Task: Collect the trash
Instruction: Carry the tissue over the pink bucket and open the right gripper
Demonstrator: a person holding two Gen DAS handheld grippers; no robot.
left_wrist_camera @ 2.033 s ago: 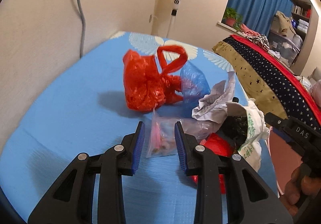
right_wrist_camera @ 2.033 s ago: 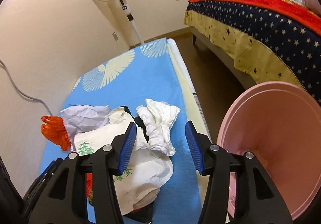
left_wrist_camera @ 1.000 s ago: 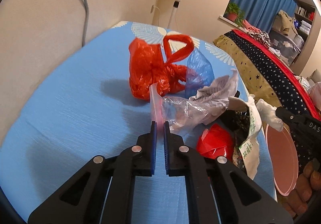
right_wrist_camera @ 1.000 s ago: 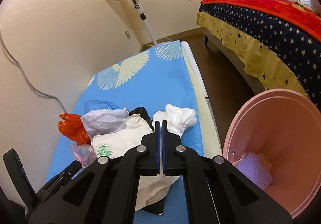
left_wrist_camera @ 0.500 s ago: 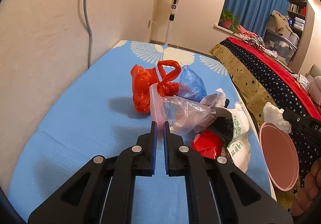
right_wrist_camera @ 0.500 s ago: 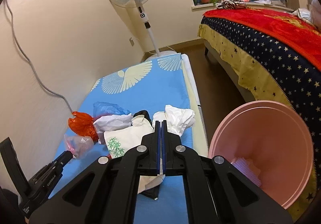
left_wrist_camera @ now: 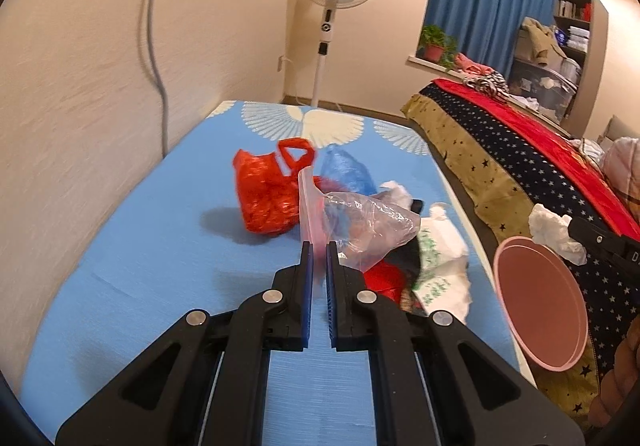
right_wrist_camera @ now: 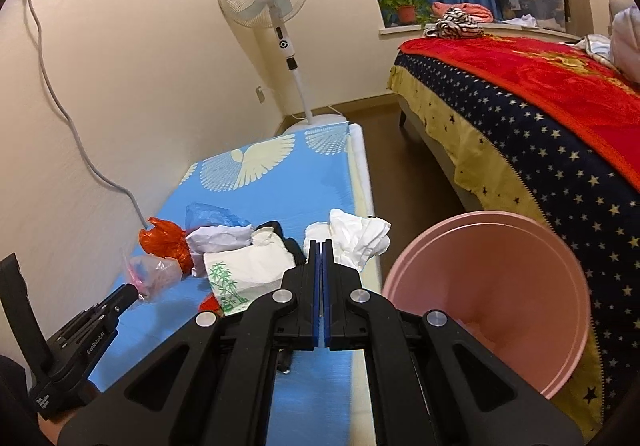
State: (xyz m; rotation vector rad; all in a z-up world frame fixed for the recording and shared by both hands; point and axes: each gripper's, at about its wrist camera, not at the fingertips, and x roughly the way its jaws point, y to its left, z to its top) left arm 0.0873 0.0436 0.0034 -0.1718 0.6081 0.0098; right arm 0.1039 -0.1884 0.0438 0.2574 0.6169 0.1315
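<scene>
While the left tongs (left_wrist_camera: 316, 246) clamp the clear crumpled zip-top plastic bag (left_wrist_camera: 360, 226) at frame centre, it hangs clear of the blue mattress (left_wrist_camera: 160, 286) — ready for carrying. Right view: right tongs (right_wrist_camera: 321, 246) pinch the white crumpled tissue (right_wrist_camera: 356, 238), centre, beside the round pink plastic bin (right_wrist_camera: 488, 302) — lower right.

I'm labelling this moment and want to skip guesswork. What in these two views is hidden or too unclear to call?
- Pink bin: its bottom in the right wrist view, covered by the right gripper; the left wrist view shows only its rim.
- Black item: mostly buried under the white bamboo-print bag in both views.
- Zip bag in the left gripper: contents unreadable through crinkled plastic.
- White tissue: where the right gripper pinches it, behind the fingers.
</scene>
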